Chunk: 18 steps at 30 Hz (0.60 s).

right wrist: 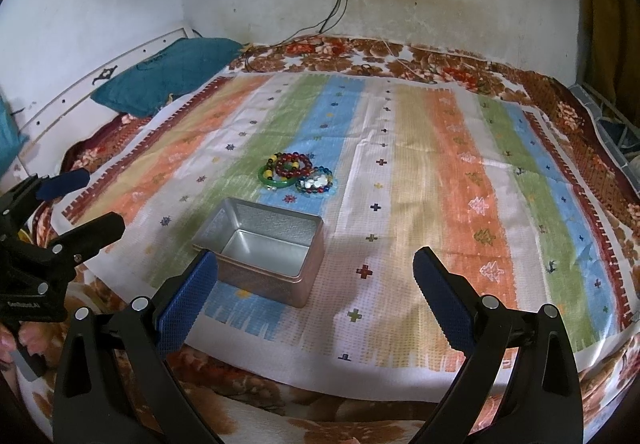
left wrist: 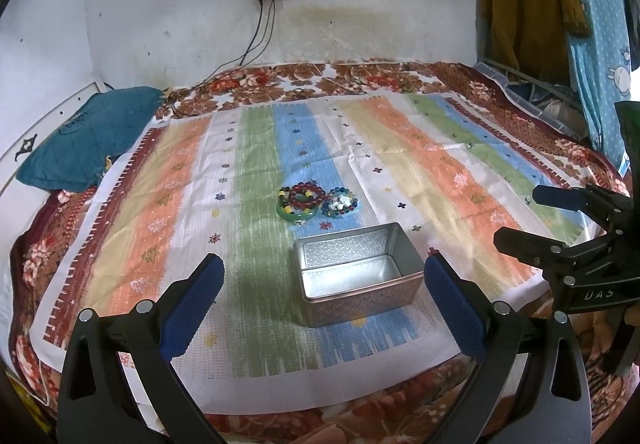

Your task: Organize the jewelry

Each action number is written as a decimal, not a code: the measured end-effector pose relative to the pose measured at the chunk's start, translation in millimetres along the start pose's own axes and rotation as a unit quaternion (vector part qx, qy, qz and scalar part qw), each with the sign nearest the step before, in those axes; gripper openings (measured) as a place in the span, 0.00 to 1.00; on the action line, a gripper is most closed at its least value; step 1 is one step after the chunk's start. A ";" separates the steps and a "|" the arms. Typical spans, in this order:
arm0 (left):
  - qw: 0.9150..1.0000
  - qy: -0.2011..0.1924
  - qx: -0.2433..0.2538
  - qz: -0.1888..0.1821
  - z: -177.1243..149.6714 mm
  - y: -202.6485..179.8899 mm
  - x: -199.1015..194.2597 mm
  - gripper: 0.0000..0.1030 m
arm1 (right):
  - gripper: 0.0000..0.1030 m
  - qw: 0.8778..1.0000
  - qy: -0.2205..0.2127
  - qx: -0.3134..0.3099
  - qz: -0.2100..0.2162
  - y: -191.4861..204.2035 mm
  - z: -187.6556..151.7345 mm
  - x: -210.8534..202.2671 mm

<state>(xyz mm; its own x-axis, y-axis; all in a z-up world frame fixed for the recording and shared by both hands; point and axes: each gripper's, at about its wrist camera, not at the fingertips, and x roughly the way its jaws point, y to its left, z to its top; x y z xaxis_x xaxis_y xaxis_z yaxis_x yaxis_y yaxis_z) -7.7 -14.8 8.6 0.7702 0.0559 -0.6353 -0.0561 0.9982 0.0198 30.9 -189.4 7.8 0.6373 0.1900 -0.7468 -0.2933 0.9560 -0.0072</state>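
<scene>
Beaded bracelets in red, green, yellow and blue (left wrist: 299, 198), heaped with a green jade-like bangle (left wrist: 297, 215) and a smaller cluster of blue and white beads (left wrist: 339, 204), sit in 1 pile on the striped, multicoloured woven cloth (left wrist: 400, 172), right on its blue band. Same pile in the right wrist view: beaded bracelets (right wrist: 290, 166), bangle (right wrist: 276, 182), blue and white cluster (right wrist: 316, 184).

Just in front of the pile, near but not touching, stands the open rectangular embossed metal tin (left wrist: 356, 298), lid off and, look at that, bare silver floor inside, nothing in it. From the right it shows the same empty interior (right wrist: 260, 244).

So the score so far: 0 pieces in the tin, by my reading. Every piece is left to move.

Left tool (left wrist: 324, 276) is spread wide, blue pads well apart, holding nothing, hanging above the near edge of the cloth with the tin framed between its fingers. Right tool (right wrist: 316, 272) is just as wide open and empty, the tin off to its left side. Each tool shows in the other's view, both clear of the jewelry.

All of this lies on a bed with a red-brown floral blanket (left wrist: 360, 74), a teal quilted pillow (left wrist: 88, 140) far left.
</scene>
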 end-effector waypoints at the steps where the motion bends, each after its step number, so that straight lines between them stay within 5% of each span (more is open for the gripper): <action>1: 1.000 0.001 0.000 -0.001 0.0 -0.1 0.2 0.95 | 0.96 1.000 -0.002 0.001 0.000 -0.7 0.0 -0.5; 18: 0.999 -0.013 -0.029 -0.001 -2.3 8.4 -4.2 0.95 | 0.96 1.000 -0.012 0.007 -0.011 0.1 -0.7 -3.1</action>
<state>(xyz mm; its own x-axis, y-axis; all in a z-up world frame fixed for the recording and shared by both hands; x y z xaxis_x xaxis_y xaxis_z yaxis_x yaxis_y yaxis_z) -12.9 -6.7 9.7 0.7866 0.0553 -0.6150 -0.0911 0.9955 -0.0269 28.4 -190.1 9.6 0.6609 0.1732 -0.7302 -0.2691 0.9630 -0.0151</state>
